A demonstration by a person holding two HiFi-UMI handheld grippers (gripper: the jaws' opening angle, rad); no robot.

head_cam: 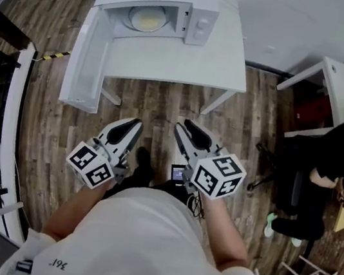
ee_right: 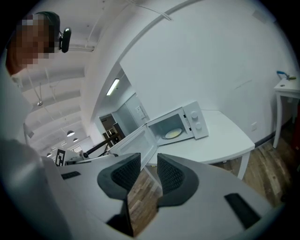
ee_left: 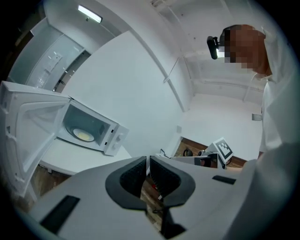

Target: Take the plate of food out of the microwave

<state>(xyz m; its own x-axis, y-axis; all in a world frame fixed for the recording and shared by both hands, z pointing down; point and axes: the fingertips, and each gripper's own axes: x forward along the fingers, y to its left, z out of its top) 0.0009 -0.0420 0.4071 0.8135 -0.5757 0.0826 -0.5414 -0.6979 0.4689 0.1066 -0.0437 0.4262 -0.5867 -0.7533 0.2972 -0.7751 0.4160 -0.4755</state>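
Door (head_cam: 85,54) open, plate of food (head_cam: 146,20) not yet reached.
Head view: it lies inside the microwave (head_cam: 201,21); left gripper (head_cam: 136,123) and right gripper (head_cam: 183,126) are well short of the microwave. Left gripper view: jaws clenched, empty. Right gripper view: jaws parted, empty; approach, grasp and withdrawal remain.

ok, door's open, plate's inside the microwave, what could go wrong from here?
1. The open door sticks out past the table's front edge; the left hand-held gripper could clip it going in.
2. Its jaws are shut; unopened, it may shove the plate of food.
3. The microwave cavity looks tight; tilting the plate could spill it.
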